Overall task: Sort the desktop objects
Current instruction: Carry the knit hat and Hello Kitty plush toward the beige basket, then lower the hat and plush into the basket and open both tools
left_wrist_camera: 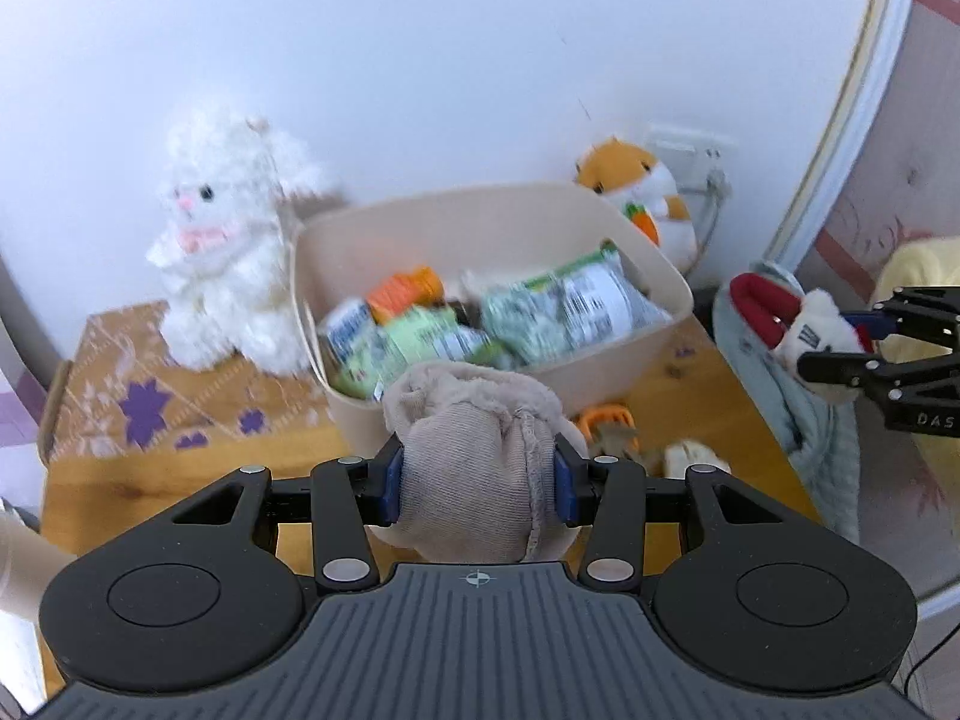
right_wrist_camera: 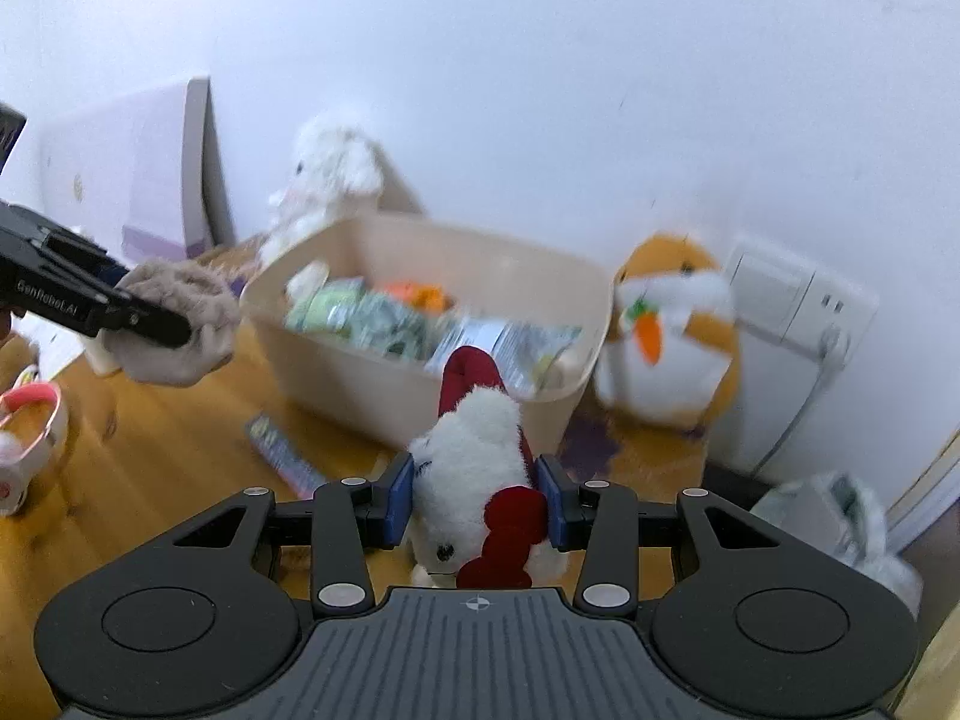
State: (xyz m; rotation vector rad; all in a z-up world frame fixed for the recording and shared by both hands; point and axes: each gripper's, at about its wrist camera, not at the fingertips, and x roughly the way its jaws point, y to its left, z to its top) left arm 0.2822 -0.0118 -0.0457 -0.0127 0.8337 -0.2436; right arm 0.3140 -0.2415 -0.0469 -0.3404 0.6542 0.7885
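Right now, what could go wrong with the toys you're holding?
The bin already looks full of packets, so anything dropped in could pile high or spill. The left gripper squeezes a soft beige bundle, the right gripper a plush dog; both might slip.

We were working in a home, probably a bedroom or child's room, though motion blur limited detail. A wooden desk (right_wrist_camera: 150, 438) stood against a plain white wall (left_wrist_camera: 420, 60) fitted with a wall socket (right_wrist_camera: 798, 300). Soft toys lined the wall: a white plush rabbit (left_wrist_camera: 222, 240) and an orange hamster plush (right_wrist_camera: 672, 330). A beige storage bin (left_wrist_camera: 600, 222) held snack packets (left_wrist_camera: 576, 306). Headphones (right_wrist_camera: 30, 432) lay on the desk.
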